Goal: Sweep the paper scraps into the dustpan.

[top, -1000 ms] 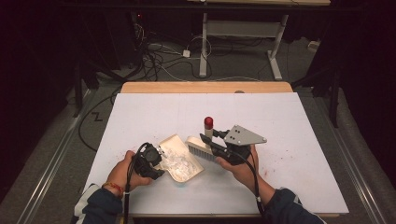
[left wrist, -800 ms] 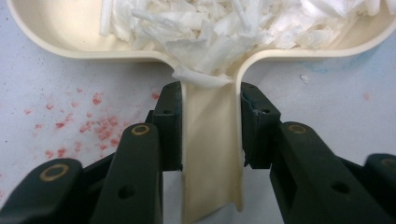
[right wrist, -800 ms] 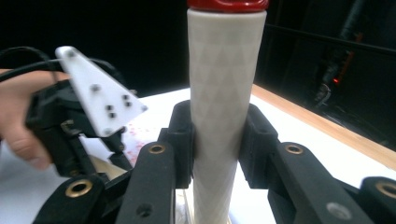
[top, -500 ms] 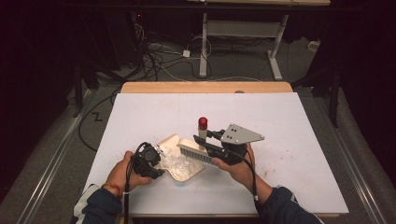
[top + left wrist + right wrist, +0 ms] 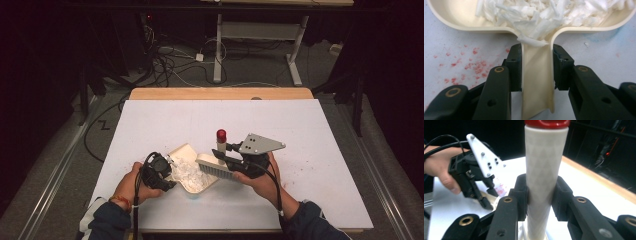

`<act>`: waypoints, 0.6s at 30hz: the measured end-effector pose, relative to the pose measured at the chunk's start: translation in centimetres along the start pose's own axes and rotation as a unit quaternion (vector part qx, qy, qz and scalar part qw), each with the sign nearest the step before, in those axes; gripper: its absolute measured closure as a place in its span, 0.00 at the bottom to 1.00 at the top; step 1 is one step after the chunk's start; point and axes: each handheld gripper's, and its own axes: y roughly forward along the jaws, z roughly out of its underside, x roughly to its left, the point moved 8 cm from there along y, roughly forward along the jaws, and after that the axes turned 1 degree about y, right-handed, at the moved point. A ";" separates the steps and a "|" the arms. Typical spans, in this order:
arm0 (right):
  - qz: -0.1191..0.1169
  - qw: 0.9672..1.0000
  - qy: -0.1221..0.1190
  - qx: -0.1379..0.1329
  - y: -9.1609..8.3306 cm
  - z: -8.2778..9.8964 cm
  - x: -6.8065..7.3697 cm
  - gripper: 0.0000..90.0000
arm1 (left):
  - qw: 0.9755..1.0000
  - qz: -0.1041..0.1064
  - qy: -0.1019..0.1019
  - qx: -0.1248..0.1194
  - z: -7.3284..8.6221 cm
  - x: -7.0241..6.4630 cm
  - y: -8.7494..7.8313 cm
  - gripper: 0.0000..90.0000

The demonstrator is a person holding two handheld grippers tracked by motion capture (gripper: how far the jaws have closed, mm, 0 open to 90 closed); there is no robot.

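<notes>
A white table point(image 5: 310, 130) stands in a dark room. The left gripper point(image 5: 536, 67) clamps the dustpan point(image 5: 192, 167) handle; the right gripper point(image 5: 540, 195) clamps the brush point(image 5: 216, 162) just beside the pan's rim. Keep the pan flat and sweep with short strokes inward so no shreds point(image 5: 541, 15) spill.

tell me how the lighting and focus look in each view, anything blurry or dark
High view: the white table is lit, the room around it near black. Left gripper view: dustpan and paper shreds sharp and evenly lit, no glare. Right gripper view: brush handle fairly sharp; the other hand and dark background soft.
</notes>
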 end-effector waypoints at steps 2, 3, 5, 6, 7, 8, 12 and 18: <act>-0.002 1.000 0.003 0.005 -0.3 0.2 -0.1 0.78 | 1.000 0.001 0.000 0.000 0.0 0.0 0.0 0.70; -0.001 1.000 0.003 0.005 -0.5 0.1 -0.1 0.78 | 1.000 0.002 0.000 0.000 0.0 0.0 0.0 0.70; 0.000 1.000 0.003 0.004 -1.0 0.0 -0.1 0.78 | 1.000 0.002 -0.001 -0.001 0.0 0.0 0.0 0.70; 0.003 1.000 0.004 0.001 -1.4 -0.2 -0.2 0.78 | 1.000 0.002 -0.001 -0.002 0.0 0.0 0.0 0.70; 0.007 1.000 0.004 -0.002 -1.6 -0.3 -0.3 0.78 | 1.000 0.001 -0.001 -0.002 0.0 0.0 0.0 0.70; 0.009 1.000 0.003 -0.004 -1.9 -0.5 -0.4 0.78 | 1.000 0.001 -0.001 -0.002 0.0 0.0 0.0 0.70; 0.006 1.000 0.008 -0.011 -2.6 -1.0 -0.4 0.78 | 1.000 0.001 -0.001 -0.002 0.0 0.0 0.0 0.70; 0.001 1.000 0.011 0.008 -2.2 -0.2 -0.4 0.78 | 1.000 0.004 -0.009 -0.007 0.1 0.0 -0.1 0.70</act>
